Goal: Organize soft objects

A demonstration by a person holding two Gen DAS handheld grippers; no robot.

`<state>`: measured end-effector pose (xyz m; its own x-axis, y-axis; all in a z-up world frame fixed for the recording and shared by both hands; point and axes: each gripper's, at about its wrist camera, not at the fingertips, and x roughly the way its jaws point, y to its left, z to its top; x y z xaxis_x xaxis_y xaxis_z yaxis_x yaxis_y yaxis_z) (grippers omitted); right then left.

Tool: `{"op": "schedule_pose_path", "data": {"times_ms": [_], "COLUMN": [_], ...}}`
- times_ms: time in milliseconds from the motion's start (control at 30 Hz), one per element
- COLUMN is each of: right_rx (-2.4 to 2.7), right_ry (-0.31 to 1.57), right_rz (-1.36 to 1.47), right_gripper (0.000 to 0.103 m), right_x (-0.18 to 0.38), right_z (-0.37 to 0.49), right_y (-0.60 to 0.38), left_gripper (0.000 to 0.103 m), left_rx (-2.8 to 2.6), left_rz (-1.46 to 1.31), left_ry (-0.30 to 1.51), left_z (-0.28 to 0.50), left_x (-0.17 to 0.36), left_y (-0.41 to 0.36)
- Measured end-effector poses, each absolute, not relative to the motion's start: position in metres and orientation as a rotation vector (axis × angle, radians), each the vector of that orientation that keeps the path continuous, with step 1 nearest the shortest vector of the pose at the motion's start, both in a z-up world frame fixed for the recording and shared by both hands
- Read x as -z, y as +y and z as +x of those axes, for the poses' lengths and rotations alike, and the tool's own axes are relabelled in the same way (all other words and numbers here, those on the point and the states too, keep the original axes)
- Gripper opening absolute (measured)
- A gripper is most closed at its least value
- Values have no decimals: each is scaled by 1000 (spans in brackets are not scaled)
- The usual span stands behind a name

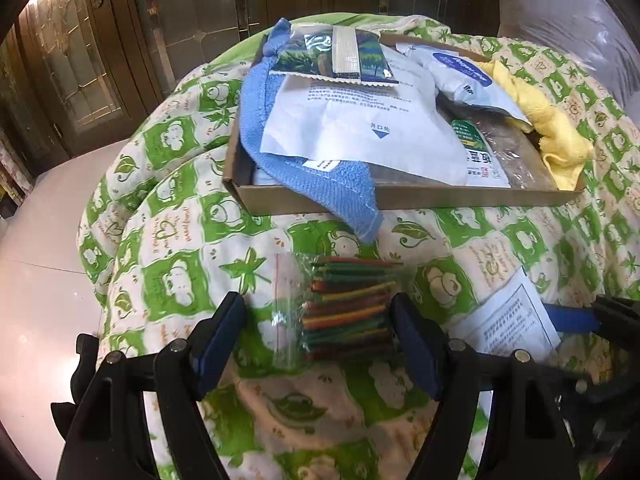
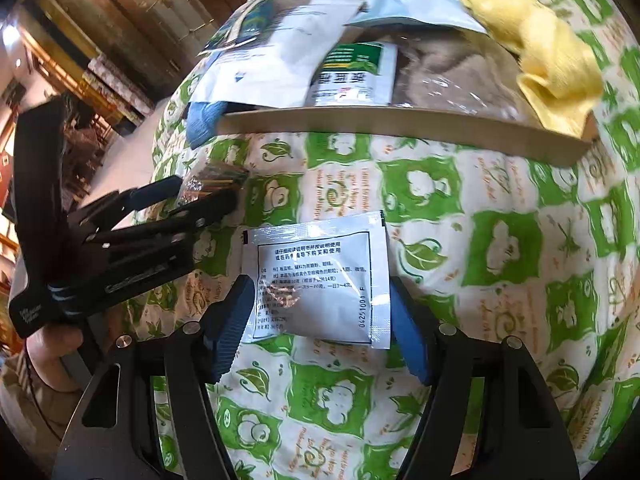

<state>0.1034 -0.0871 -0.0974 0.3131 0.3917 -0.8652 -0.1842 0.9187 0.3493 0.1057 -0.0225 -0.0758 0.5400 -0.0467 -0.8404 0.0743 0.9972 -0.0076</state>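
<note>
A: Where is the clear zip bag of coloured sticks?

B: On the green-and-cream patterned quilt, lying between the spread blue pads of the left gripper. Its jaws are open, one to either side of the bag; whether the right-hand pad touches it, I cannot tell.

A: And the other side?

B: The right gripper also has its jaws apart, with a flat white foil sachet printed in black text lying on the quilt between them, not squeezed.

A: The box?

B: A shallow brown cardboard tray sits further back on the quilt, holding a blue towel that hangs over its front wall, a yellow cloth at its right end, and several white pouches stacked on top.

A: Anything unclear?

B: The lower layers in the tray are hidden, and the small print is unreadable.
</note>
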Motion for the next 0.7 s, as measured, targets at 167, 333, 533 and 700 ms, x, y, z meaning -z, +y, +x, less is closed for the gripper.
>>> {"op": "schedule_pose_path", "data": {"times_ms": [167,333,533,700], "right_rx": [-341,-330,-402,-449], "right_ry": [1200,1200,1199,1207], "right_rz": [142,190,280,306], "right_gripper": [45,17,13,18], "right_x": [101,99,94,98], "right_z": [107,110,106,107], "right_y": [-81,-98,-111,-104], "left_gripper": [66,41,37,39], "left_rx": [75,89,104,108], "left_rz": [36,45,29,31], "left_ry": [986,975,970,981], "left_z": [113,118,117,118], "left_x": [79,78,76,78], "left_y": [-27,-34,-30,-31]}}
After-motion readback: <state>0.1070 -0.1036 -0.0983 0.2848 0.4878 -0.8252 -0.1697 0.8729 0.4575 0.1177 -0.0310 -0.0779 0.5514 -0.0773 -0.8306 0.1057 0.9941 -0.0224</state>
